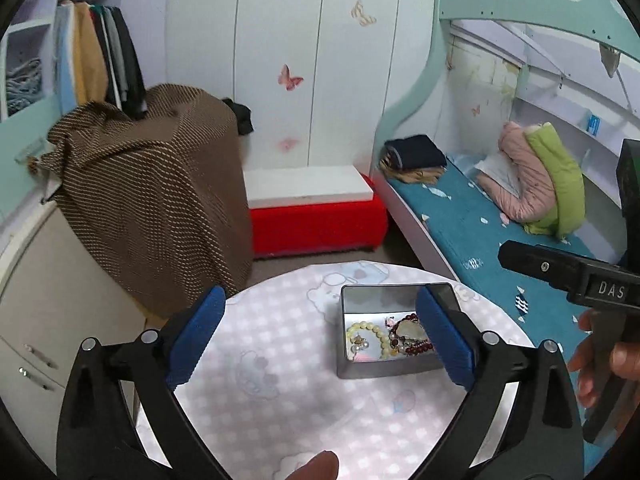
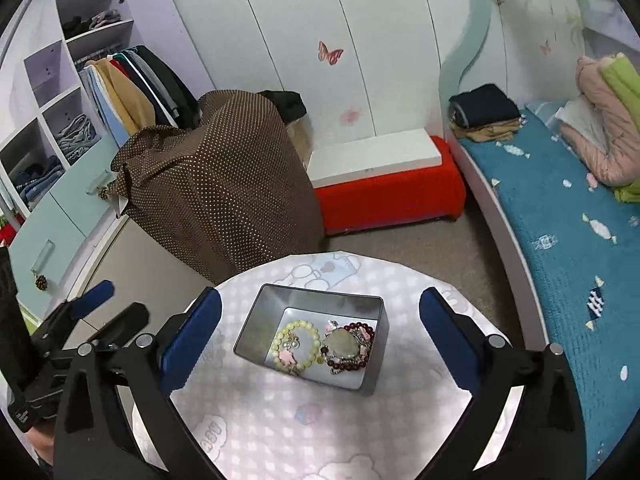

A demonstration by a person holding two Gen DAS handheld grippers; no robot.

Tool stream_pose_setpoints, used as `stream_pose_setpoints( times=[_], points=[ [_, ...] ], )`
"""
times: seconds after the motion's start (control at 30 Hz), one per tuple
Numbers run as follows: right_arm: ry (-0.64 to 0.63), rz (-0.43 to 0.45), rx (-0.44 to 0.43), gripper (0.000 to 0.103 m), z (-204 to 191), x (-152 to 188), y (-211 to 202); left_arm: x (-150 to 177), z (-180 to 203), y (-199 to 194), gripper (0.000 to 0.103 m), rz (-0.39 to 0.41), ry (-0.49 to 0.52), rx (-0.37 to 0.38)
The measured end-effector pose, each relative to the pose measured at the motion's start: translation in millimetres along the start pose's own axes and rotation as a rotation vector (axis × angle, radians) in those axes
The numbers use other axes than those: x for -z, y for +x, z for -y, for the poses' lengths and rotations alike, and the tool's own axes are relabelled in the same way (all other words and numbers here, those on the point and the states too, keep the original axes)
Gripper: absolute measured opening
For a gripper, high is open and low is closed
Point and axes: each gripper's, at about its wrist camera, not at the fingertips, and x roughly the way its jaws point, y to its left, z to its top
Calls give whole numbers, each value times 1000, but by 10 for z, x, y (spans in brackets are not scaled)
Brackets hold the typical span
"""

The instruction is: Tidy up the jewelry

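Observation:
A grey metal tin (image 2: pixel 376 376) stands open on the round table (image 2: pixel 280 432). Inside lie a pale yellow bead bracelet (image 2: pixel 310 330), a dark red bead bracelet (image 2: pixel 362 326) with a pale green stone pendant (image 2: pixel 343 345), and small pink charms. The tin also shows in the left wrist view (image 1: pixel 384 366), with the yellow bracelet (image 1: pixel 366 326). My right gripper (image 2: pixel 320 336) is open and empty, held above and just in front of the tin. My left gripper (image 1: pixel 320 336) is open and empty, left of the tin, its right finger (image 1: pixel 444 336) overlapping the tin's right side.
The table has a pink checked cloth. Behind it stand a brown dotted cloth-covered object (image 2: pixel 224 184), a red bench (image 2: pixel 392 196) with a white board, and a wardrobe. A bed with a blue cover (image 2: pixel 568 240) runs along the right.

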Motion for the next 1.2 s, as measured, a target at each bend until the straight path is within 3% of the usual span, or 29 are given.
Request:
stream_pose_setpoints(
  times=[0.23,0.63,0.93,1.2],
  points=[
    [-55,83,-5,95,-229,131,-564,90,-2,-697,96,101,24,-56],
    [-92,252,-2,95,-478,792,-1630,503,163,-2006,98,289,35,-108],
    [-133,345,68,95,-691,1270,-2104,908,311,-2662,98,364,3,-152],
    [-200,376,142,96,-1008,1649,-2183,1193,359,-2937,98,364,-3,-193]
  ],
)
